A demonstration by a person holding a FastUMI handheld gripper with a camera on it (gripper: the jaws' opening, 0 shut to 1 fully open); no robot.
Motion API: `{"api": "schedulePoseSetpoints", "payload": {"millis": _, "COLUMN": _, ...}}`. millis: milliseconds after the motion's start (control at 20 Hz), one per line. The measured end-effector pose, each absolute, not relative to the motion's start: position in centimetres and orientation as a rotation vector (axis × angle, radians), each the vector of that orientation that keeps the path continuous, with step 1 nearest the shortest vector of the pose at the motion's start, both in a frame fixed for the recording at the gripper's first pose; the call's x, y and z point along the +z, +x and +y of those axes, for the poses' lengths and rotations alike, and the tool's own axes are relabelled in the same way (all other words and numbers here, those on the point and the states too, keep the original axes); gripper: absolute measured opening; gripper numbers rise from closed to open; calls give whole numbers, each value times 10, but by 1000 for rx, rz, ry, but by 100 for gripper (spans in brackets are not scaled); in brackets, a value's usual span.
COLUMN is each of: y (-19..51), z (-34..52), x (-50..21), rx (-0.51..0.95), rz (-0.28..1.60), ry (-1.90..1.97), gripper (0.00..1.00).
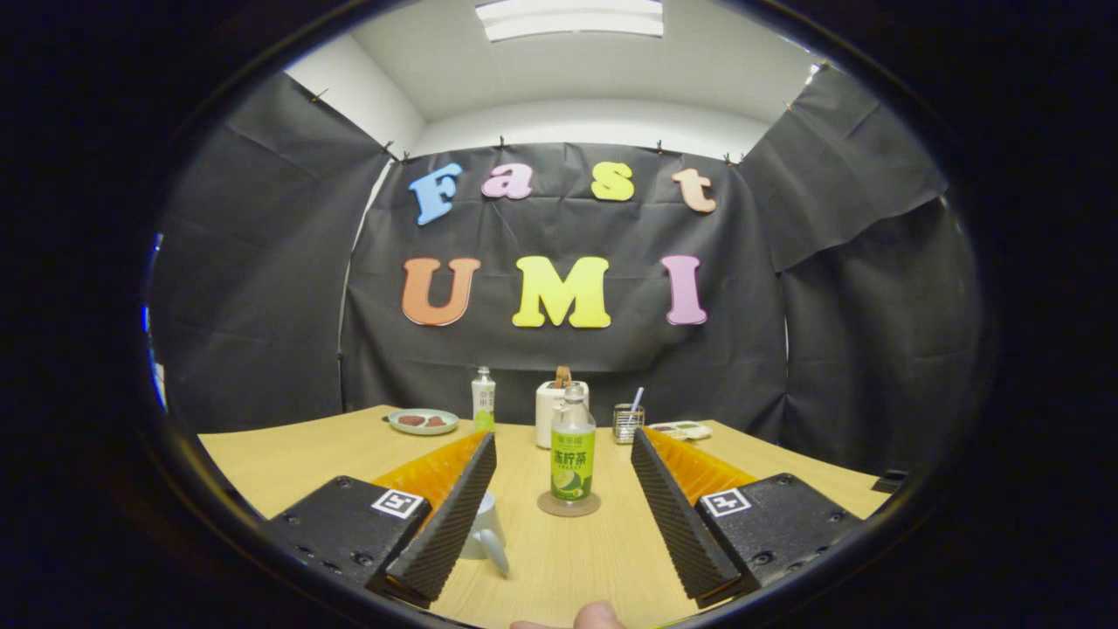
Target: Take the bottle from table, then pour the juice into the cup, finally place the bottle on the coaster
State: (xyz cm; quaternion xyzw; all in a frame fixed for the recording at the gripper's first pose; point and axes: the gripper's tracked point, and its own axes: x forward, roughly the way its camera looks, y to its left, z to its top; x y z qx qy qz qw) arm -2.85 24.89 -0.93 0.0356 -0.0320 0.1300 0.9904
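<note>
A clear bottle point(572, 450) with a green label and a pale cap stands upright on a round brown coaster point(569, 505), ahead of the fingertips and between the lines of the two fingers. A white cup point(486, 529) with a handle sits on the table beside the left finger, partly hidden behind it. My gripper point(563, 444) is open, with a wide gap and nothing between its fingers. It is pulled back from the bottle and does not touch it.
On the wooden table point(288, 463), farther back, stand a second bottle point(483, 400), a white toaster-like box point(552, 409), a wire holder with a utensil point(627, 421), a plate with food point(423, 421) and a small tray point(683, 429). A fingertip point(597, 616) shows below the gripper.
</note>
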Motion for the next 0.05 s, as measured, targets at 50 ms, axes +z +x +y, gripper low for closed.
{"api": "schedulePoseSetpoints", "payload": {"millis": 50, "y": -28, "z": 249, "x": -11, "rx": 260, "rz": -61, "ry": 68, "gripper": 100}}
